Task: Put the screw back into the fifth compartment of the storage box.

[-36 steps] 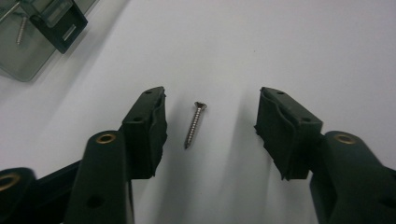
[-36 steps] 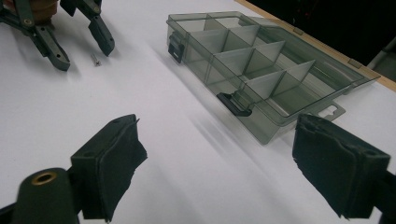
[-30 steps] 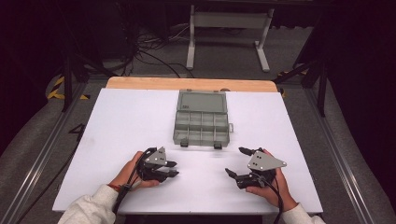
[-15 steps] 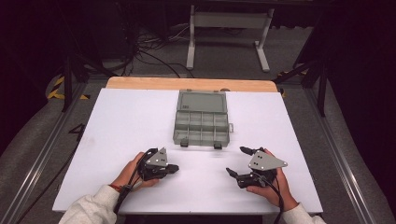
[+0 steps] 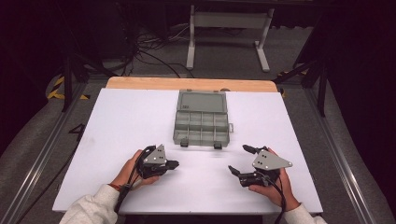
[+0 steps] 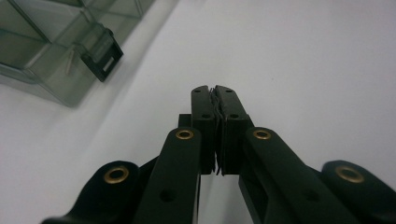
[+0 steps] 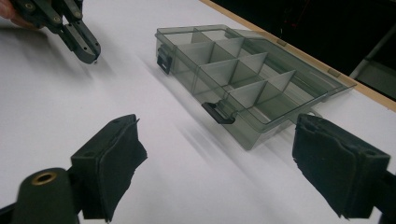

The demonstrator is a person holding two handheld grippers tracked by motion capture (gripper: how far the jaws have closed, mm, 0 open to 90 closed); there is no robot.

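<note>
Now the left gripper [image 5: 173, 164] is closed tight, with nothing between its pads [image 6: 208, 105]; its jaws have just been closing. It rests on the white table [image 5: 126, 121], near the front corner of the box. The right gripper [image 5: 243, 159] is wide open and holds nothing. The clear grey compartment box [image 5: 201, 122] lies open in the middle of the table, past both grippers, with its two black latches [image 7: 218, 113] facing the person.
</note>
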